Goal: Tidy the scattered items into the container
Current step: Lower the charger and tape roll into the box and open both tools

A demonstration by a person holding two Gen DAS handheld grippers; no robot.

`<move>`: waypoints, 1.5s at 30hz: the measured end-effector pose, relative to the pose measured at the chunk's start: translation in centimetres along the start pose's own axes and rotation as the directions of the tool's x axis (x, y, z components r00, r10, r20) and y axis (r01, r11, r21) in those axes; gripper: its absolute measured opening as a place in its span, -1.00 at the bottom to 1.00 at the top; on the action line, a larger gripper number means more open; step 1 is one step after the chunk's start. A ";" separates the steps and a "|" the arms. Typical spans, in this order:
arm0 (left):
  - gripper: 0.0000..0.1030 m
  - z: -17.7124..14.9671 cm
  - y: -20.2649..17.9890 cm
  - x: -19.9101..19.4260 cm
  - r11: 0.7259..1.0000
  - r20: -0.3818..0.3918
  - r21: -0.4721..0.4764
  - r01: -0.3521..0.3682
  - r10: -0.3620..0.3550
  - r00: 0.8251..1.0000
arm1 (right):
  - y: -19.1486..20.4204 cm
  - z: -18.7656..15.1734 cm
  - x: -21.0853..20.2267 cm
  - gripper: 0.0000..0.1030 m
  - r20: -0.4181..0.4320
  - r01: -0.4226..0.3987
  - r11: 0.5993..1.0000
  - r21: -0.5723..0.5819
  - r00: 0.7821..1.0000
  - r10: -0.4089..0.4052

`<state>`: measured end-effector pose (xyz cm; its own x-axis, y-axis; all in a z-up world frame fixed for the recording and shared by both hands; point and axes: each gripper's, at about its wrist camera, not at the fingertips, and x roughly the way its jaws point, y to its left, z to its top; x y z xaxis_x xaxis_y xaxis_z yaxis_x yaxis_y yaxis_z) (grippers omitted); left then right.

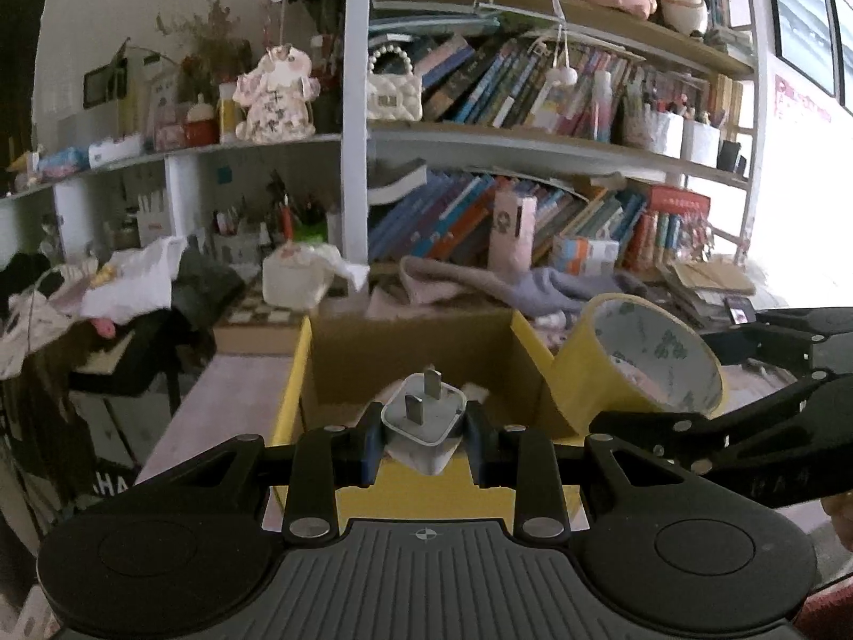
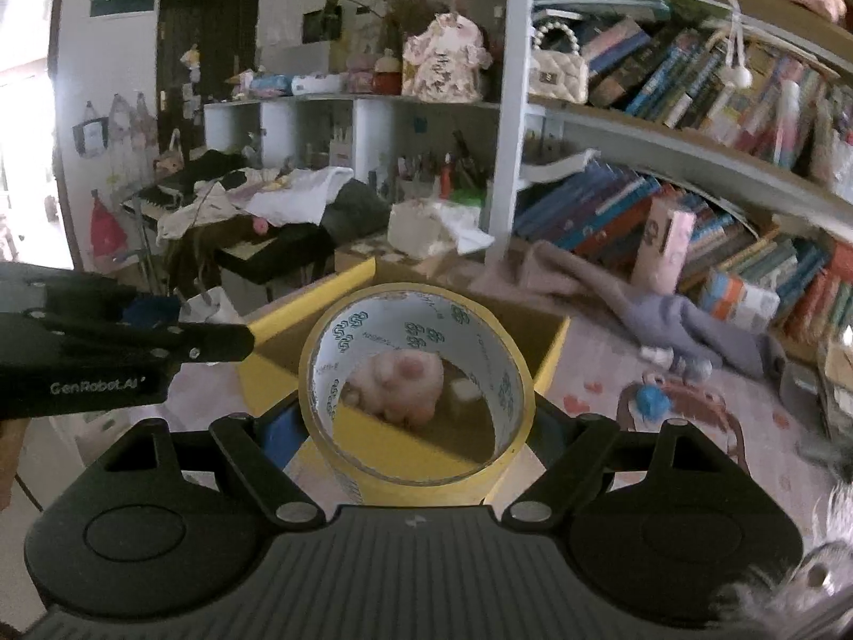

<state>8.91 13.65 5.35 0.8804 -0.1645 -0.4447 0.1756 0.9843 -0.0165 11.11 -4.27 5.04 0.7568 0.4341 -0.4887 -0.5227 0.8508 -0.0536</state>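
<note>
delivery is the step in hand: both grippers hover at the yellow box (image 1: 533, 352) with a load each. the left gripper (image 1: 424, 440) pinches a white plug adapter (image 1: 424, 416) between its fingers, prongs pointing up, over the near wall of the box. the right gripper (image 2: 416, 426) clamps a roll of yellow tape (image 2: 416, 384) by its sides, held just above the open box (image 2: 549, 352); through the roll's core a pink plush toy (image 2: 400, 378) shows lying inside. the next move, by the look of it, calls for easing each load past the rim and spreading the fingers, one gripper at a time so the two do not collide. a blue item (image 2: 653, 400) lies on the pink surface outside the box.
</note>
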 end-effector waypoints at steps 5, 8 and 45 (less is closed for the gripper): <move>-0.43 1.0 0.6 2.4 1.000 -0.008 0.010 -0.019 0.019 1.000 | -1.2 1.5 2.8 0.59 0.015 -0.003 0.999 -0.050 1.000 0.004; -0.43 1.3 1.0 4.4 0.999 -0.031 0.020 -0.025 0.026 0.999 | -2.0 2.3 4.8 0.59 0.013 -0.003 0.996 -0.088 1.000 0.004; -0.43 -0.9 1.9 18.6 0.995 -0.460 0.072 0.068 -0.028 0.888 | -4.9 1.9 21.2 0.60 -0.486 -0.366 0.921 -0.136 0.834 0.260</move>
<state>25.19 12.56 -3.74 0.5743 -0.1440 -0.8058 0.2667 0.9636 0.0179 30.45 1.28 -3.38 0.3048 0.4393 -0.8450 -0.8113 0.5846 0.0113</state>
